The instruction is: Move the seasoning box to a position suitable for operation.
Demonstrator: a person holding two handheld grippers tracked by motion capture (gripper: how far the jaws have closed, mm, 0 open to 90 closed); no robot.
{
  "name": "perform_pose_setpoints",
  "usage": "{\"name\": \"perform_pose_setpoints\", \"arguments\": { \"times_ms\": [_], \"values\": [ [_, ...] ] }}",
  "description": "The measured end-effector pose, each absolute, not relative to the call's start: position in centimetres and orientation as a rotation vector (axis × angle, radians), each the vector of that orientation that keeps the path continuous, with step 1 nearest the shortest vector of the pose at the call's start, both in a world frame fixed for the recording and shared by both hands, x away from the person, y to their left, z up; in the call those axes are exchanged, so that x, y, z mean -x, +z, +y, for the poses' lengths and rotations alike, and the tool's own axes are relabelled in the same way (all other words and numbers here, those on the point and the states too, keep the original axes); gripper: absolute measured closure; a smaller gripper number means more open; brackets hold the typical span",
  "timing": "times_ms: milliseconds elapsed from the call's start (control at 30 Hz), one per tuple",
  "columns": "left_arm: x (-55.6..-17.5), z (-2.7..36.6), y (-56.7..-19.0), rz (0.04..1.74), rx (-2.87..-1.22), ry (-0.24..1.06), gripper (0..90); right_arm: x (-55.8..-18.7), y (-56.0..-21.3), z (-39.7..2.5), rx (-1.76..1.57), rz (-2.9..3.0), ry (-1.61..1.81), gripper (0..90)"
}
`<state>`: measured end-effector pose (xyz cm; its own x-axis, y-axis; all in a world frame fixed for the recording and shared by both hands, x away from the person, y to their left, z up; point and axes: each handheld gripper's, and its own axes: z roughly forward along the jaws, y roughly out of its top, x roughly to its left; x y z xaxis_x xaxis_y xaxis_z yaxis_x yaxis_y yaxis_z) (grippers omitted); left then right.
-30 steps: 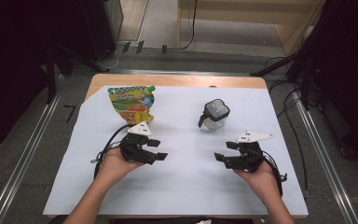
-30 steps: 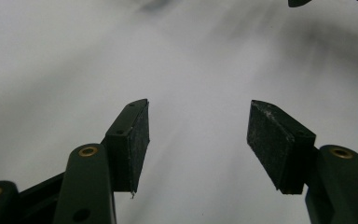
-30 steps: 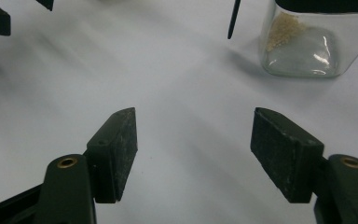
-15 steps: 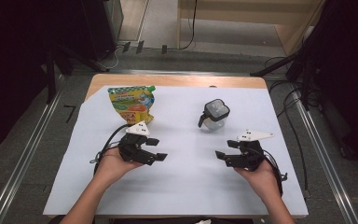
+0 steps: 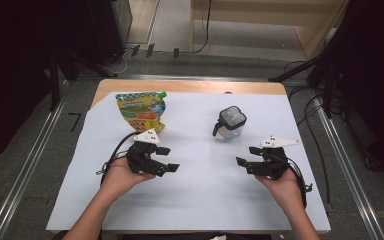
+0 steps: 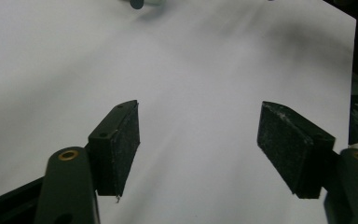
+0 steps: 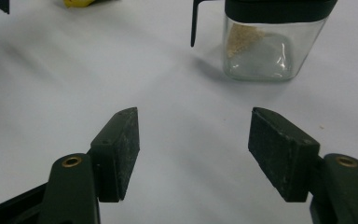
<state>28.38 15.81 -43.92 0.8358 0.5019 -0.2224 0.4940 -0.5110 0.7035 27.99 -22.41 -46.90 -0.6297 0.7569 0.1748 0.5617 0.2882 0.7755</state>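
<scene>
Clear square jar [image 5: 229, 125] with black lid, black handle on its left side in high view. Stands upright on white-covered counter [image 5: 200, 200], right of centre, toward far edge. Right gripper view shows jar [image 7: 272, 42] with transparent walls and small heap of tan powder or crumbs inside, mostly near the top corner; exact contents hard to tell. Colourful pouch [image 5: 142, 111], green cap at top corner, yellow-orange print, lies flat at far left, well apart from jar.

White sheet [image 5: 200, 200] over wooden table [image 5: 180, 86]; grey floor [image 5: 25, 165], cables [image 5: 305, 105], metal rails [image 5: 350, 175] around
</scene>
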Motion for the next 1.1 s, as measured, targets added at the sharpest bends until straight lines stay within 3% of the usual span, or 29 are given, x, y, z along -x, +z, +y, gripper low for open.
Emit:
{"name": "perform_pose_setpoints", "arguments": {
  "times_ms": [167,367,667,1100],
  "values": [
    [-28.3,15.9,-43.8,0.733,-2.201,-0.009,38.1,-28.8,-46.4,-22.4,-1.237,2.293,1.270,34.1],
    [-28.0,16.1,-43.5,0.725,-2.200,0.006,38.3,-30.1,-45.9,-22.4,-1.259,2.256,1.283,31.4],
    [-28.2,16.2,-43.7,0.719,-2.206,-0.005,38.3,-32.8,-45.7,-22.1,-1.308,2.217,1.280,15.5],
    [-27.9,16.0,-43.8,0.707,-2.209,-0.008,38.3,-35.6,-48.0,-21.1,-1.323,2.224,1.190,13.1]
  ]
}}
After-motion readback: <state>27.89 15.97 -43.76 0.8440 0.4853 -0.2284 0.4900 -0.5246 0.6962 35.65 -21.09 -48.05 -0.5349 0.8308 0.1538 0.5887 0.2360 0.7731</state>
